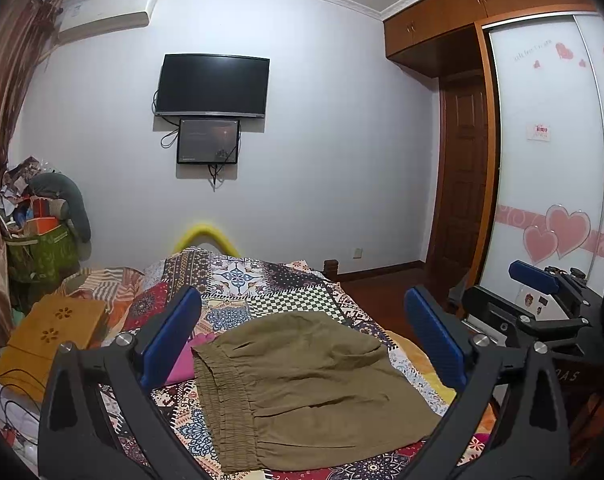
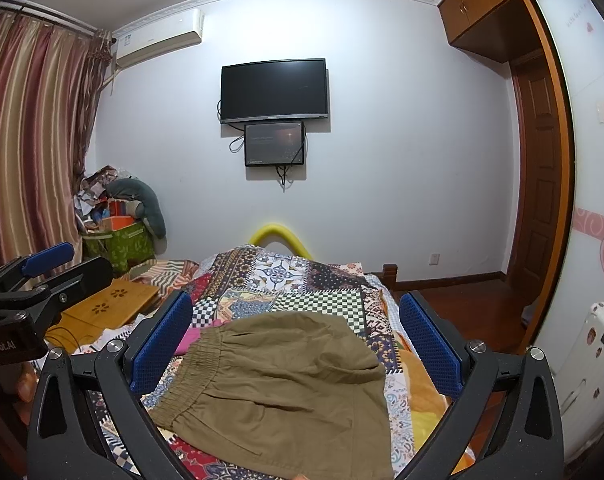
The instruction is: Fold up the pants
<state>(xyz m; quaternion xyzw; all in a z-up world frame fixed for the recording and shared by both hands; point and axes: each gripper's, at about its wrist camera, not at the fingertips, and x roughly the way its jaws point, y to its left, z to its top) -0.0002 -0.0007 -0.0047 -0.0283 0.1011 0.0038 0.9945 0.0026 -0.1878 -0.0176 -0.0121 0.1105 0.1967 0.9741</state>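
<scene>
Pants of olive-brown crinkled cloth (image 1: 302,384) lie folded into a compact, roughly square stack on the patchwork-print bedspread (image 1: 261,280), with the gathered elastic waistband (image 1: 221,392) turned toward the left side of the bed. A strip of bright pink fabric (image 1: 183,360) shows from under the stack's left edge, touching it; what that fabric belongs to is hard to tell from either view.

The left gripper (image 1: 302,332) hovers above the near part of the bed, its two blue-padded fingers (image 1: 169,332) spread wide with the pants framed in the gap between them and nothing held. The right gripper (image 2: 295,344) is in the same posture, blue pads (image 2: 430,344) well apart and empty, above the stack rather than touching it. Each tool shows at the edge of the other's camera: the right one at the far right of the left wrist view, the left one at the far left of the right wrist view.

To the left of the pants a tan wooden lap tray with flower-shaped cut-outs (image 1: 57,328) rests on the bed. On the white wall beyond hang a black flat television (image 1: 213,85) and a smaller dark screen (image 1: 208,141) just below it. A curved yellow foam tube (image 1: 205,236) rises behind the far end of the bed.
</scene>
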